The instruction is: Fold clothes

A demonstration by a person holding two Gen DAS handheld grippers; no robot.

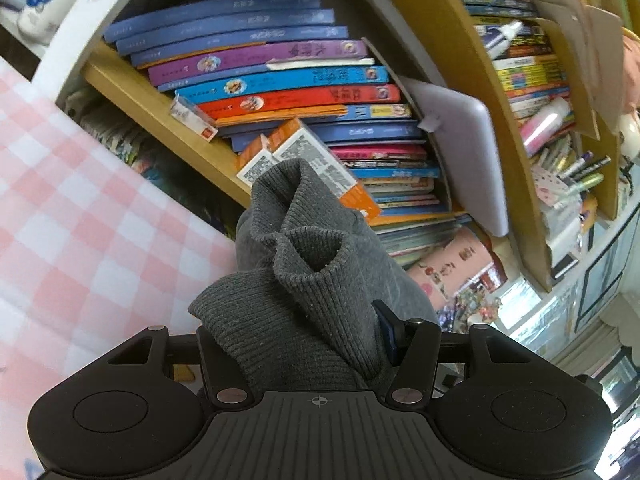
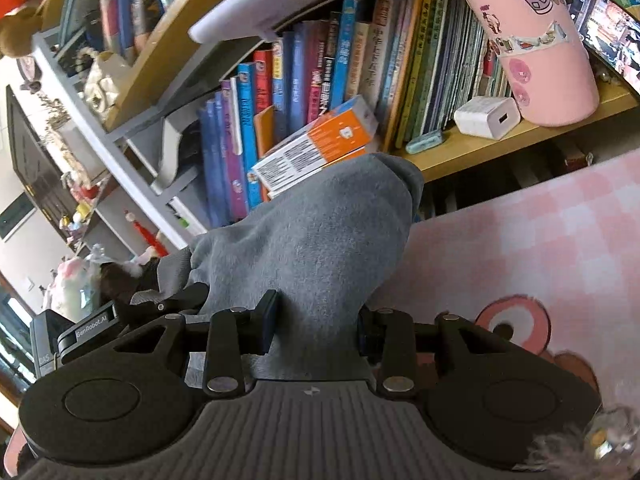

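A grey knitted garment (image 1: pixel 304 280) with a ribbed cuff or hem bunches up between the fingers of my left gripper (image 1: pixel 300 340), which is shut on it and held tilted above the pink checked table cover (image 1: pixel 80 208). In the right wrist view the same grey garment (image 2: pixel 316 240), here its smooth fleece side, rises from my right gripper (image 2: pixel 316 324), also shut on it. The cloth hides both sets of fingertips. At the lower left of the right wrist view, the other gripper's body (image 2: pixel 92 328) shows beside the garment.
A wooden bookshelf (image 1: pixel 168 120) packed with books stands just behind the table. An orange and white box (image 2: pixel 320 140), a white charger (image 2: pixel 486 116) and a pink tumbler (image 2: pixel 532 40) sit on the shelf. A grey tablet (image 1: pixel 468 160) leans among the books. A bear print (image 2: pixel 516 328) marks the table cover.
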